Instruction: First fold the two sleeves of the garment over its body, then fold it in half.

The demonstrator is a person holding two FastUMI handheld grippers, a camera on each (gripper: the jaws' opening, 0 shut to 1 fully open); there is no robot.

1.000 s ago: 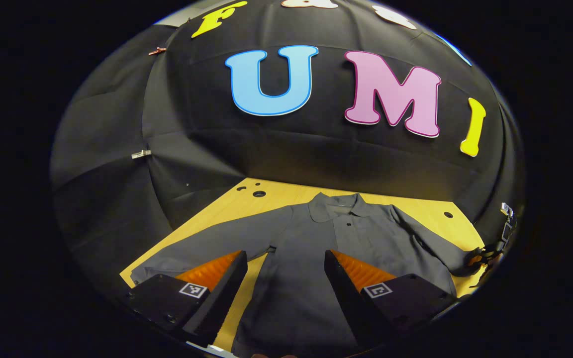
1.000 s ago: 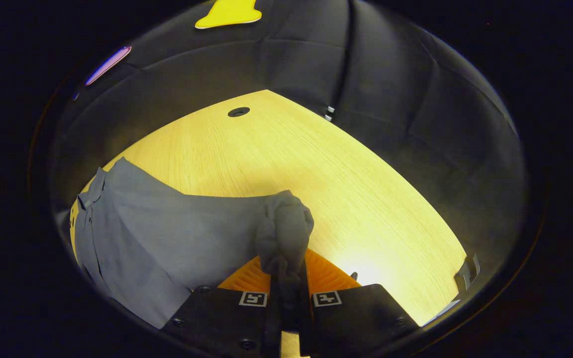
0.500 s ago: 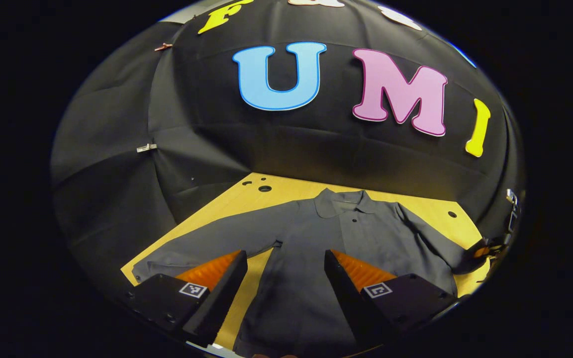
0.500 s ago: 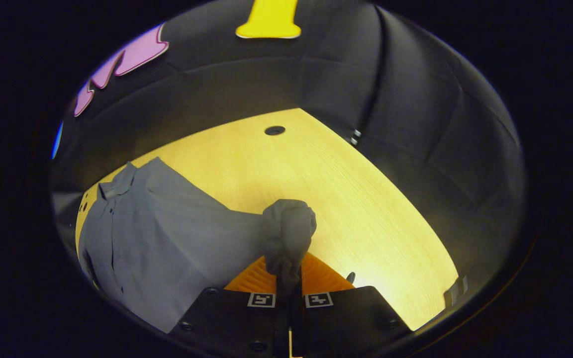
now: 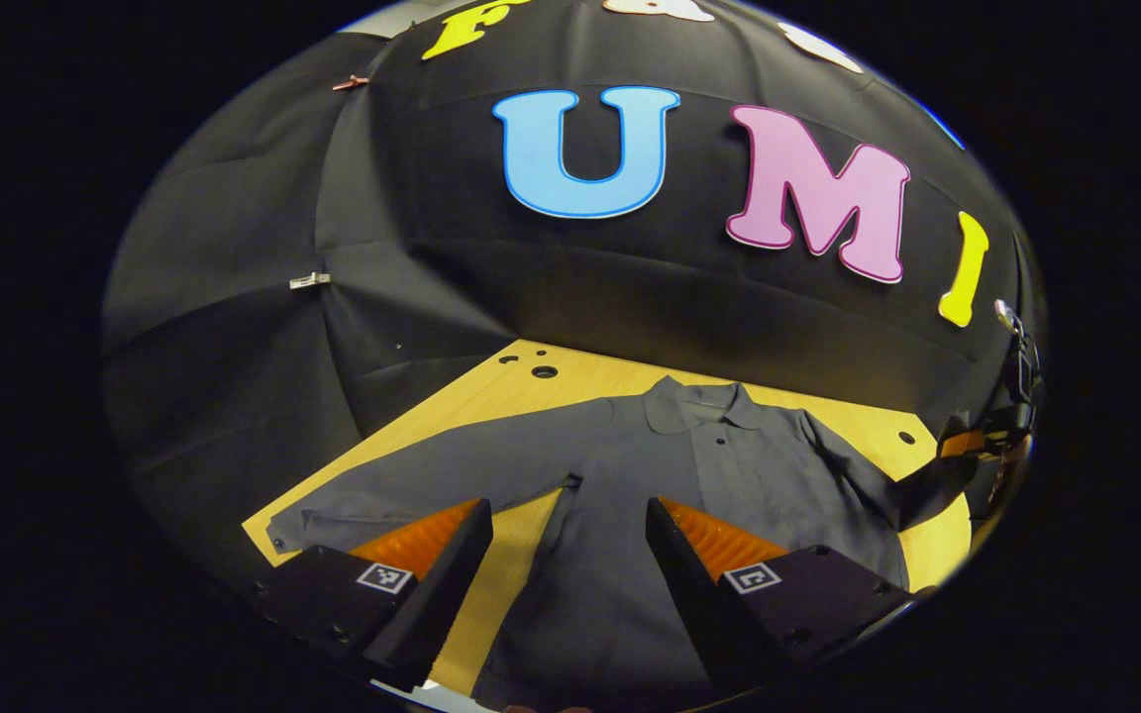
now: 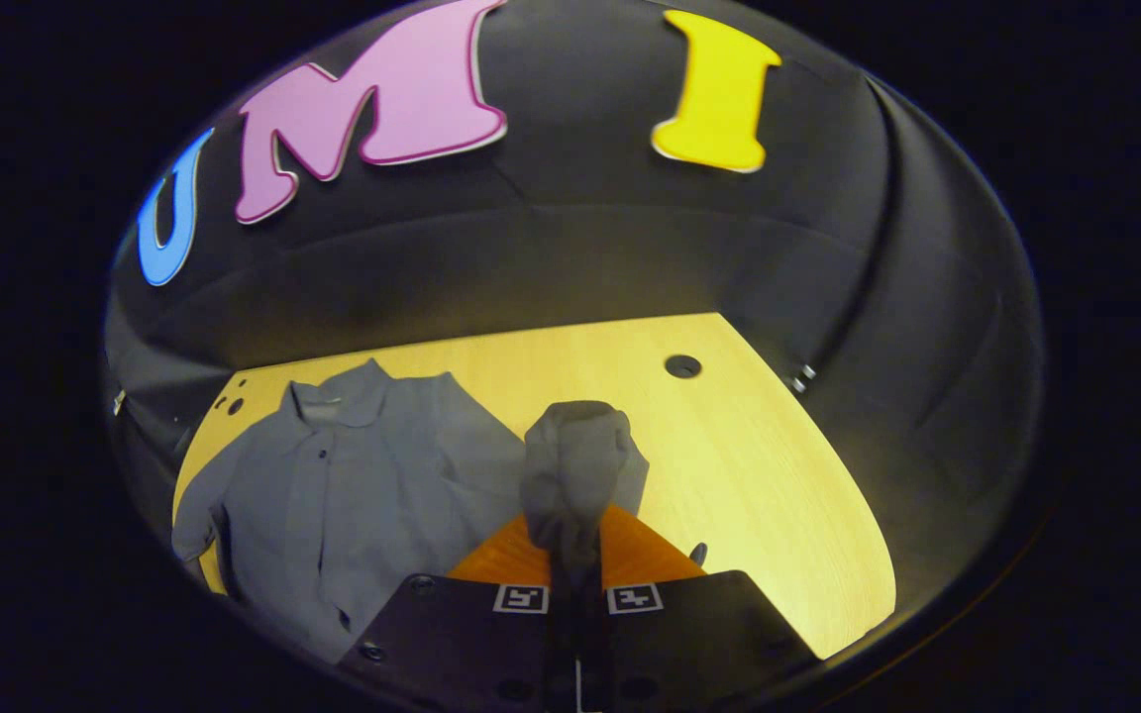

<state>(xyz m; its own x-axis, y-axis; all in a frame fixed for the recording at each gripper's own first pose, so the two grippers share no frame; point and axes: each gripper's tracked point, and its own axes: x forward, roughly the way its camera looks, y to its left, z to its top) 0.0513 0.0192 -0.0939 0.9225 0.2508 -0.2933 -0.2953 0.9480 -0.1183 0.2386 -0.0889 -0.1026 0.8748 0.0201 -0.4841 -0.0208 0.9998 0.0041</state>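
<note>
On the wooden table [image 5: 491,401] a grey shirt [image 5: 620,515] is spread; its sleeve [image 6: 575,470] is pinched by right gripper [image 6: 575,555], left gripper [image 5: 566,564] held wide.

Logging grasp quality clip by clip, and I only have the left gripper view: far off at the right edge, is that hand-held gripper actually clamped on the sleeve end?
Observer: Yes. In the right gripper view, the right hand-held gripper has both fingers pressed on the bunched sleeve cuff.
Operator: Is any table bare beyond that cuff?
Observer: Yes, bare wooden table with a round hole.
Operator: And the left one?
Observer: The left hand-held gripper is open above the shirt body.
</note>
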